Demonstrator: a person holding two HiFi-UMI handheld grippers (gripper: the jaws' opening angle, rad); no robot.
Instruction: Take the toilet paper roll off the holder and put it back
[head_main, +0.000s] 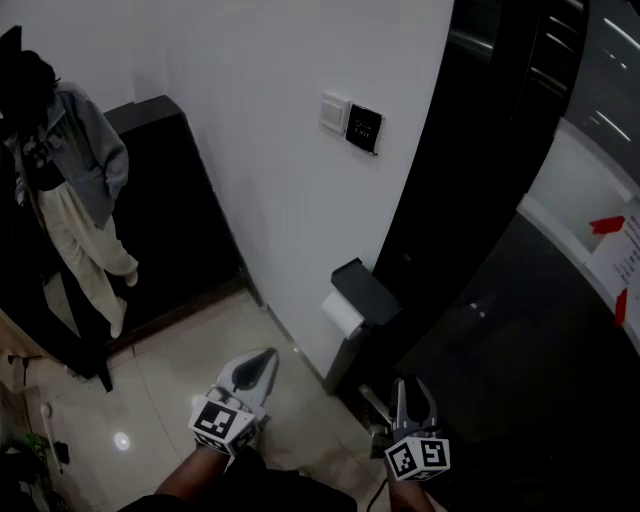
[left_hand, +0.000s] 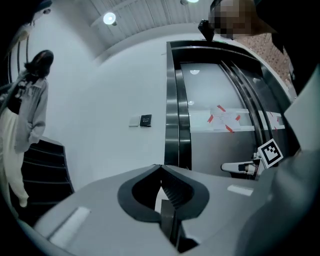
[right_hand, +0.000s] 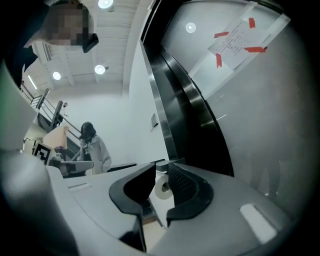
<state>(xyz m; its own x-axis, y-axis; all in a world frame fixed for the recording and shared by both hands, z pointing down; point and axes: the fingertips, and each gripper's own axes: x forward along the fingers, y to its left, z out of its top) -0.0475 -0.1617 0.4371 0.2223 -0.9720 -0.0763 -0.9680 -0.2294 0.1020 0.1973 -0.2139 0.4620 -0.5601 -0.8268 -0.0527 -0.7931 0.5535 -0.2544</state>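
Observation:
A white toilet paper roll (head_main: 342, 314) sits on a black holder (head_main: 366, 291) fixed low on the white wall, beside a dark door frame. In the right gripper view the roll (right_hand: 162, 189) shows far off through the narrow gap between the jaws. My right gripper (head_main: 412, 386) (right_hand: 161, 171) hangs below and right of the holder, apart from it, slightly open with nothing between its pads. My left gripper (head_main: 266, 358) (left_hand: 160, 168) floats over the floor tiles left of the holder, its jaw tips meeting, holding nothing.
A person (head_main: 78, 190) in a grey top and light trousers stands at the far left by a black stepped cabinet (head_main: 185, 190). A wall switch panel (head_main: 351, 122) sits higher up. A glossy dark door (head_main: 500, 330) with a taped notice (head_main: 622, 255) fills the right.

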